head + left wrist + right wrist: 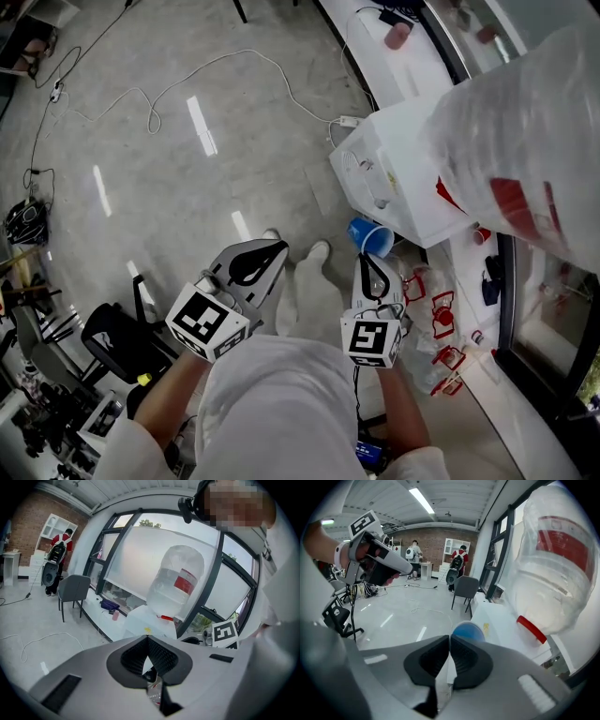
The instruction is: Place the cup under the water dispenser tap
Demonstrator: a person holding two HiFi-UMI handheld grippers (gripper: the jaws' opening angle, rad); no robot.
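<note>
**By the Window Wall, a Cup Held Beside the Dispenser**

Across a big open room, a grey polished floor point(187, 187) took the streaks of the ceiling lights, and a brick wall point(436, 541) closed the far end. Tall dark-framed windows point(140, 550) ran down one side above a long white ledge point(398, 70). Against that ledge stood the white water dispenser point(398, 178), its large clear bottle point(525, 131) upturned on top and wearing a red label. A grey chair point(72, 590) stood on the floor near the ledge, and a white cable point(216, 66) looped loosely over the floor towards the dispenser.

The person stood just in front of the dispenser. The left gripper point(267, 253) had its jaws pressed together with nothing between them, and it was held well apart from the machine. The right gripper point(370, 262) was pinched on the wall of the blue cup point(373, 238). It held the cup up off the floor, just beside the dispenser's near lower corner.
</note>
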